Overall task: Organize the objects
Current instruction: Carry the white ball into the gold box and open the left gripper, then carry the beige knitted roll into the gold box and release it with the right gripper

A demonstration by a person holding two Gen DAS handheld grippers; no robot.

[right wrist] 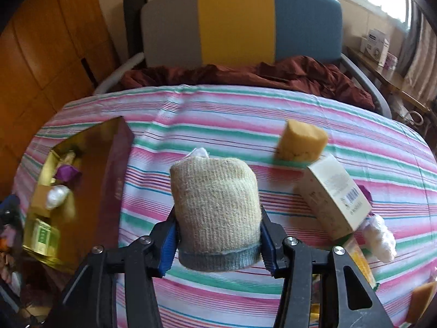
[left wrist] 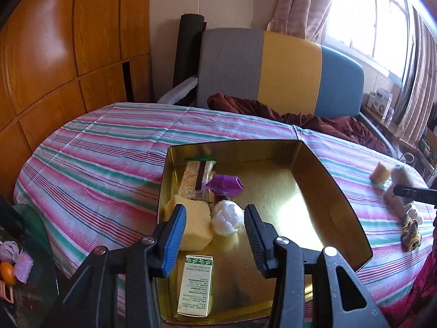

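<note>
Grippers over striped table, gold tin at its left edge.

Left gripper (left wrist: 215, 227) above tin (left wrist: 336, 191), jaws apart, gripping nothing. In tin along left wall: snack bar (left wrist: 195, 177), purple wrapper (left wrist: 225, 184), yellow sponge (left wrist: 195, 225), white ball (left wrist: 228, 217), green-and-white box (left wrist: 195, 285). Right gripper (right wrist: 218, 239) clamped on knitted beige roll (right wrist: 215, 207) with grey band, raised off cloth. Near right edge of table (right wrist: 218, 114): yellow sponge cylinder (right wrist: 300, 140), just beside tilted cream box (right wrist: 333, 196), white wrapped bundle (right wrist: 379, 236) next to it.
</note>
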